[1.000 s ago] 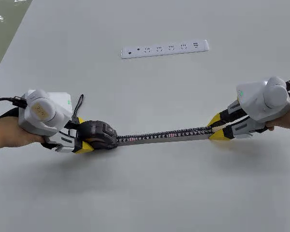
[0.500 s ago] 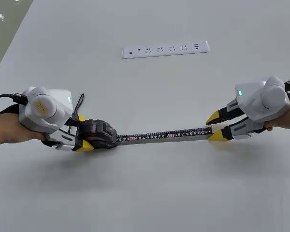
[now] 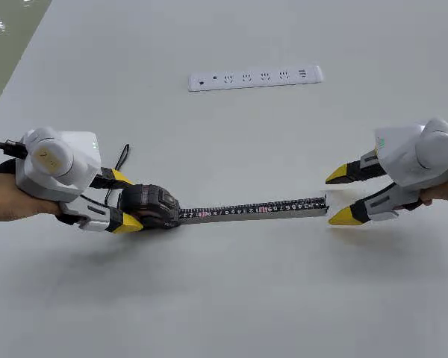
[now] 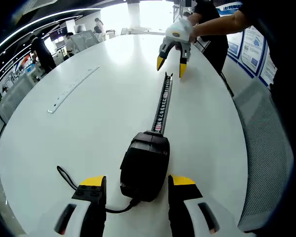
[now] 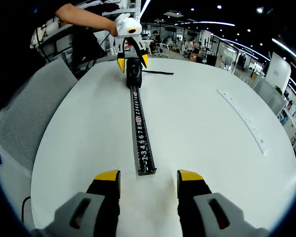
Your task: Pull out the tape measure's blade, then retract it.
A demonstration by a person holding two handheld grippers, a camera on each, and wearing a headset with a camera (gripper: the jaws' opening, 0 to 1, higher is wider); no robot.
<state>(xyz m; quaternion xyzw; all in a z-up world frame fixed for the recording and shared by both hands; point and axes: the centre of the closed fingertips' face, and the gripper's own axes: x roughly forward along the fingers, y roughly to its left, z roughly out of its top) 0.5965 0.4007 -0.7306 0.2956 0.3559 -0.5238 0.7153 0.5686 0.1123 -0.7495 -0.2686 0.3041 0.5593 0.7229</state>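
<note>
Your left tool (image 3: 127,200) is released. Its two yellow-tipped jaws stand spread, one on either side of the rear of the black, rounded plastic tape measure case (image 3: 151,206). In the left gripper view, bare surface shows between the case and one jaw. The other jaw tip sits just beside the case, and contact there cannot be confirmed.

The case rests on the pale grey table (image 3: 231,298). Its thin black wrist loop (image 3: 122,158) trails back from the case, past one jaw of the left tool.

The dark metal blade with white numerals (image 3: 254,209) is drawn out of the case. It lies flat on the table in a straight line that runs toward your right tool (image 3: 341,196). The blade's end hook (image 5: 147,170) rests on the table.

Your right tool is also released, with its jaws spread apart. In the right gripper view, the end hook lies just ahead of the gap between the two yellow tips and touches neither.

A long white power strip (image 3: 255,76) lies on the table well beyond the blade, roughly parallel to it.
</note>
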